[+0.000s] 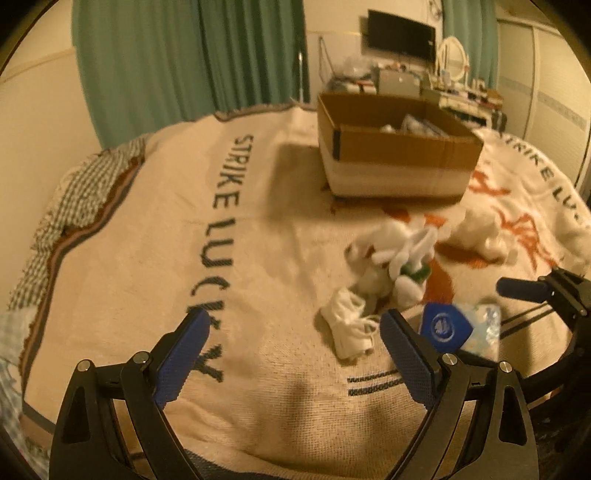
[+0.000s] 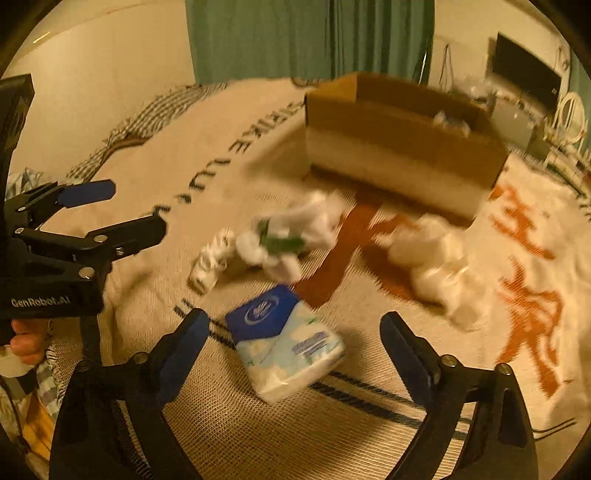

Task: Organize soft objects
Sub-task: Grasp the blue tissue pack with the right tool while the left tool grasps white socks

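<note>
A blue-and-white tissue pack (image 2: 284,338) lies on the blanket just ahead of my open, empty right gripper (image 2: 295,328); it also shows in the left wrist view (image 1: 458,328). A small white cloth bundle (image 1: 349,328) (image 2: 212,260), a white-and-green plush (image 1: 400,258) (image 2: 284,240) and a white fluffy lump (image 1: 480,232) (image 2: 436,258) lie beyond. My left gripper (image 1: 295,328) is open and empty, left of the bundle. A cardboard box (image 1: 391,147) (image 2: 399,147) stands at the back with some items inside.
A cream "STRIKE LUCKY" blanket (image 1: 147,258) covers the bed. A checked cloth (image 1: 85,195) lies at its left edge. Green curtains (image 1: 184,62), a wall TV (image 1: 400,35) and a cluttered dresser (image 1: 454,88) stand behind.
</note>
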